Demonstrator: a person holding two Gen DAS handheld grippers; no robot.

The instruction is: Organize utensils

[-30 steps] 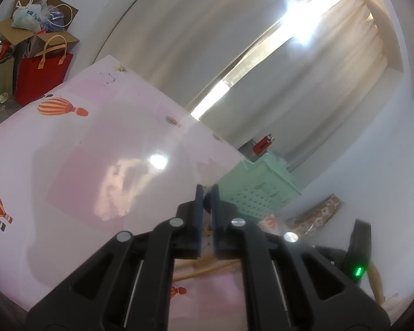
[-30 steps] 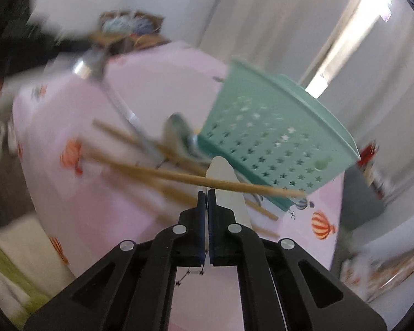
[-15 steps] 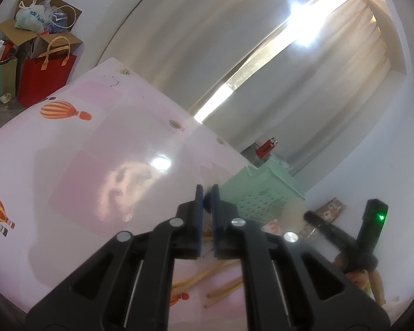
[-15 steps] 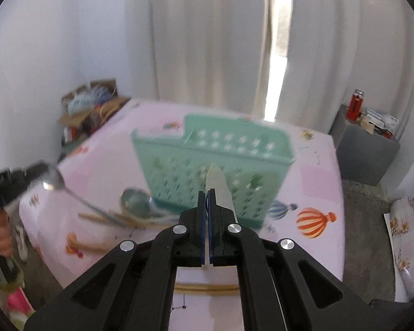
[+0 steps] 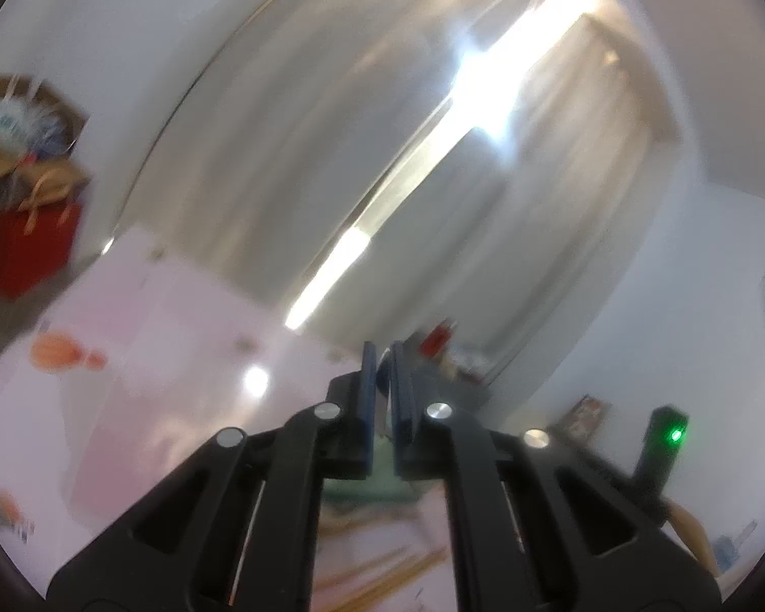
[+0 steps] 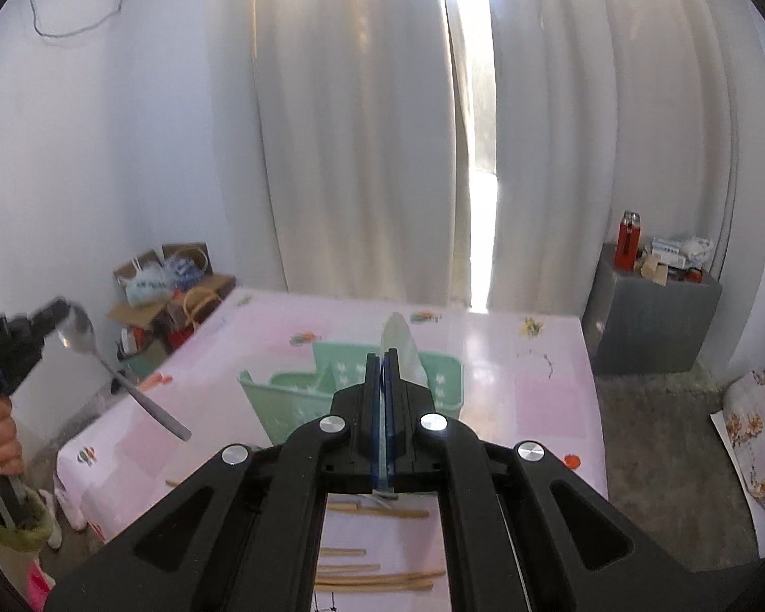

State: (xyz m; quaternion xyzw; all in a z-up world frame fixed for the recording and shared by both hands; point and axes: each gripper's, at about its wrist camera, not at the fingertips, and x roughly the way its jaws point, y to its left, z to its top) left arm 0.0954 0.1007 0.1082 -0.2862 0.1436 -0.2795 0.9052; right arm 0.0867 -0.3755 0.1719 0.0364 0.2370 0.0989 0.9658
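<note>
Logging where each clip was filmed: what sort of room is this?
Probably a room in a home: a table with a pink balloon-print cover, long white curtains over a window, bags and boxes in the corner.

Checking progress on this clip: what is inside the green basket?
The green basket shows an inner divider and no utensil in the visible compartments. The right gripper and the white utensil it holds cover the rest. Chopsticks lie on the table.

You have one metal spoon (image 6: 84, 332), one white plastic utensil (image 6: 402, 344), one green basket (image 6: 285, 398), and several wooden chopsticks (image 6: 377, 580), count unclear.
</note>
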